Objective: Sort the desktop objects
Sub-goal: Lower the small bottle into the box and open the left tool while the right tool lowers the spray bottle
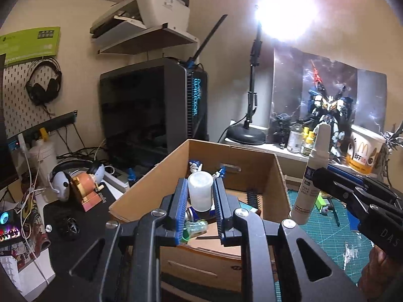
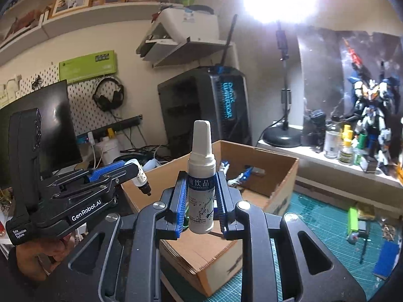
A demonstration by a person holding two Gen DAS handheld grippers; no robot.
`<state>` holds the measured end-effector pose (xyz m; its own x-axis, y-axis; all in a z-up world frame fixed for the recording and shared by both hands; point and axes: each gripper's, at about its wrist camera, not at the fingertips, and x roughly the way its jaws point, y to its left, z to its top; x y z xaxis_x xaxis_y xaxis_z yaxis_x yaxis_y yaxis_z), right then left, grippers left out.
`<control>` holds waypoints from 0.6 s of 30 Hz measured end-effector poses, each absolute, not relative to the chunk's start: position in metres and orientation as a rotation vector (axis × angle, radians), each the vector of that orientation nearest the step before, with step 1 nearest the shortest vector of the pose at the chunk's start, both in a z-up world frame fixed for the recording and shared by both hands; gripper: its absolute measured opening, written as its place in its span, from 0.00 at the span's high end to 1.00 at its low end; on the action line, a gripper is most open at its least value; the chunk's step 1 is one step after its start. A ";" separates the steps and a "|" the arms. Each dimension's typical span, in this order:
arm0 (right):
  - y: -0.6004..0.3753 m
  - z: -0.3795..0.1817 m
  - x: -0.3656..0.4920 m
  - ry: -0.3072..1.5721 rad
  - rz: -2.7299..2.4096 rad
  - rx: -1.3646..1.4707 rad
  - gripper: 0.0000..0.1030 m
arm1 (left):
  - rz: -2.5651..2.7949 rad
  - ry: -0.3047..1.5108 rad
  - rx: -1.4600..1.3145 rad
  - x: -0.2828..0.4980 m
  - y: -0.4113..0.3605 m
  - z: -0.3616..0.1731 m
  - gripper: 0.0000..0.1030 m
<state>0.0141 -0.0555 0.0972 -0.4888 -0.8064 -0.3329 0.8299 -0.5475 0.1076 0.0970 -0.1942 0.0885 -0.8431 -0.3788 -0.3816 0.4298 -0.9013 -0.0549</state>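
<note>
In the left wrist view my left gripper point(image 1: 200, 186) is shut on a small white translucent bottle point(image 1: 200, 191), held upright over the open cardboard box point(image 1: 252, 151). Blue-and-white model parts point(image 1: 196, 167) and a clear greenish item point(image 1: 195, 227) lie inside the box. My right gripper point(image 2: 201, 180) is shut on a tall white labelled bottle point(image 2: 201, 176), upright above the box's point(image 2: 277, 157) near edge. The left gripper point(image 2: 133, 170) also shows at the left of the right wrist view, with the small bottle's dark tip point(image 2: 145, 188) pointing right. The right gripper point(image 1: 318, 176) and tall bottle point(image 1: 313, 171) appear beside the box's right wall.
A black PC tower point(image 1: 151, 110) stands behind the box, a lamp base point(image 1: 246, 134) and a robot model point(image 1: 325, 115) with small bottles point(image 1: 294, 138) on a ledge at the right. A green cutting mat point(image 2: 327, 221) holds small tools. Headphones point(image 1: 63, 178) and cables crowd the left.
</note>
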 end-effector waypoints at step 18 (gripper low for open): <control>-0.073 0.092 0.007 0.091 -2.057 0.445 0.80 | -2.659 0.183 0.521 0.092 -0.221 0.087 0.80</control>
